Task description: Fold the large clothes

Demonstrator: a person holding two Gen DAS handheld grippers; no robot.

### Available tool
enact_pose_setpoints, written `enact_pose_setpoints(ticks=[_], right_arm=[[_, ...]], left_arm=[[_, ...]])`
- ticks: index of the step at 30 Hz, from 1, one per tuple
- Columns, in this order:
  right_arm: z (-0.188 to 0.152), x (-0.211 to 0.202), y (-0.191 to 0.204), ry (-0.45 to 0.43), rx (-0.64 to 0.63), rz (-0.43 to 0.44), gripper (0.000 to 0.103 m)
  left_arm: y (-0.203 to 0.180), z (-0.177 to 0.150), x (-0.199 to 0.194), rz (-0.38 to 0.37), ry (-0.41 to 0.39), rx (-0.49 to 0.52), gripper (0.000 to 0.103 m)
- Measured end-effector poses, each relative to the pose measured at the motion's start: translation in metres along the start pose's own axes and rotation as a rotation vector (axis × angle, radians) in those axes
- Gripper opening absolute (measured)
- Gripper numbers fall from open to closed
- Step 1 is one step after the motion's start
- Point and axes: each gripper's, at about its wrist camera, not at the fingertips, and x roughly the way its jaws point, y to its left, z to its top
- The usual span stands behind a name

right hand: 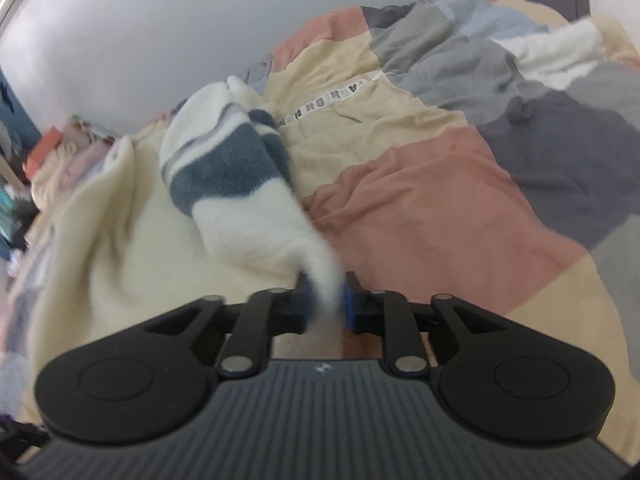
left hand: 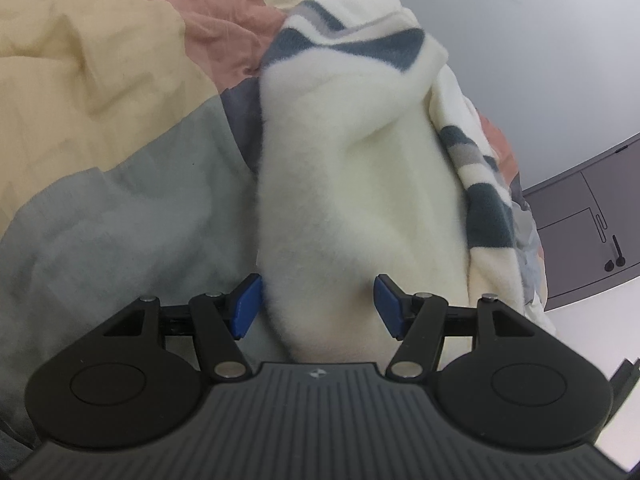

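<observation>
A thick, fuzzy fleece garment, cream-white with bands of dark teal and pale grey, fills the centre of the left wrist view. It hangs as a plump, rounded fold, its plain cream side forward and its stripes curling over the top and down the right edge. The left gripper pinches this bulky fold: both blue pads press into the pile, the jaws standing wide around it.

In the right wrist view the same fleece runs from the upper left down to the lower centre, narrowing to a thin white tail. The right gripper has that tail between its blue pads, jaws close together; the picture is blurred, and contact looks likely on both sides.

Beneath lies a crumpled patchwork quilt of soft cotton-like blocks in sand, salmon, grey and slate blue. A white strip across it carries dark capital letters, upside down and only partly readable. A plain pale wall stands behind.
</observation>
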Motion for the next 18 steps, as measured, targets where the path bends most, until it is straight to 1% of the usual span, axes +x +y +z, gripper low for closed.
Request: enact_pose_setpoints(ticks=[1, 3, 6, 7, 9, 13, 15, 16, 18], right_arm=[[-0.001, -0.004, -0.002, 0.002, 0.02, -0.001, 0.045], [-0.005, -0.014, -0.004, 0.018, 0.055, 0.019, 0.059], [-0.012, -0.025, -0.011, 0.065, 0.132, 0.142, 0.061], [-0.016, -0.027, -0.013, 0.084, 0.162, 0.177, 0.067], [-0.022, -0.028, -0.015, 0.117, 0.207, 0.22, 0.074], [-0.038, -0.021, -0.008, 0.203, 0.241, 0.302, 0.074], [-0.044, -0.014, 0.003, 0.238, 0.212, 0.341, 0.074], [-0.045, -0.012, 0.008, 0.242, 0.194, 0.339, 0.075], [-0.045, -0.004, 0.015, 0.248, 0.203, 0.347, 0.078]], left_arm=[[0.001, 0.0, 0.001, -0.004, 0.005, -0.01, 0.067], [0.005, 0.0, 0.005, -0.024, 0.021, -0.037, 0.067], [0.005, -0.001, 0.009, -0.025, 0.033, -0.04, 0.068], [0.004, -0.001, 0.009, -0.024, 0.032, -0.033, 0.069], [0.002, -0.002, 0.01, -0.023, 0.033, -0.022, 0.071], [0.0, -0.002, 0.013, -0.036, 0.034, -0.016, 0.072], [0.002, -0.002, 0.015, -0.084, 0.036, -0.041, 0.072], [0.002, -0.001, 0.016, -0.105, 0.036, -0.05, 0.072], [0.004, 0.0, 0.013, -0.181, 0.033, -0.076, 0.072]])
